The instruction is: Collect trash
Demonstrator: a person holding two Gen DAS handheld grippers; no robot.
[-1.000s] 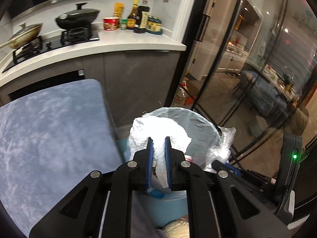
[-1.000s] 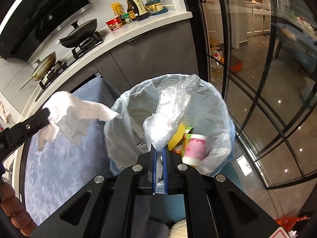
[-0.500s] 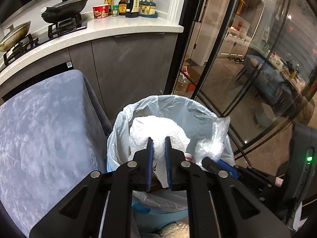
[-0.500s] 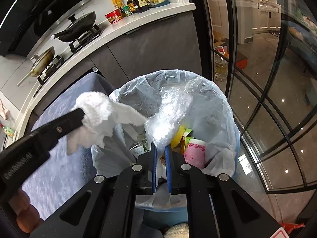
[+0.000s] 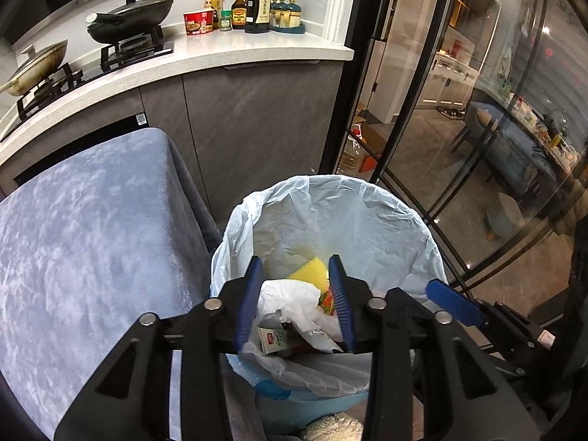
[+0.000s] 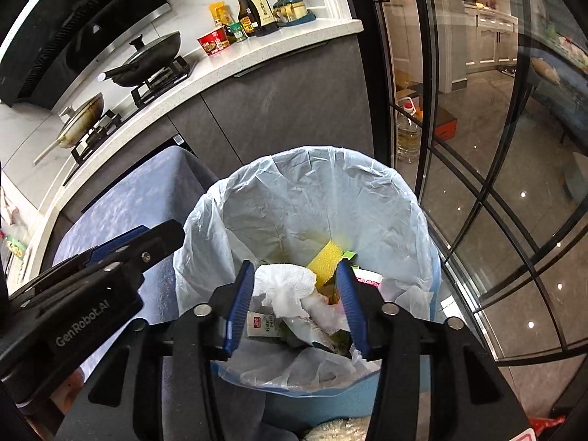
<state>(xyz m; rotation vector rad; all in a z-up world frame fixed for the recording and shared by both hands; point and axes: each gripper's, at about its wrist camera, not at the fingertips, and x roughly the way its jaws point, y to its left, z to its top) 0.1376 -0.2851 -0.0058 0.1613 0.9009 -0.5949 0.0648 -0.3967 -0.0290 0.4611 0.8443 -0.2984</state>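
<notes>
A blue trash bin with a pale plastic liner (image 5: pixel 349 217) (image 6: pixel 294 191) stands on the floor below both grippers. Inside lie a crumpled white paper towel (image 5: pixel 290 299) (image 6: pixel 284 283), a yellow sponge (image 5: pixel 310 273) (image 6: pixel 325 257), a clear plastic wrapper (image 6: pixel 319 312), a pink cup (image 6: pixel 367 279) and small packets. My left gripper (image 5: pixel 296 275) is open and empty over the bin's near side. My right gripper (image 6: pixel 296 275) is open and empty over the bin too. The left gripper's body shows at the left in the right wrist view (image 6: pixel 110 268).
A table under a grey-blue cloth (image 5: pixel 92 239) (image 6: pixel 147 191) stands left of the bin. Behind it runs a kitchen counter (image 5: pixel 239 47) with pans, bottles and a noodle cup. Black-framed glass doors (image 5: pixel 459 128) (image 6: pixel 477 147) stand right of the bin.
Both grippers have opened over the bin. The white paper towel left the left gripper and the clear plastic wrapper left the right one; both now lie in the bin.
</notes>
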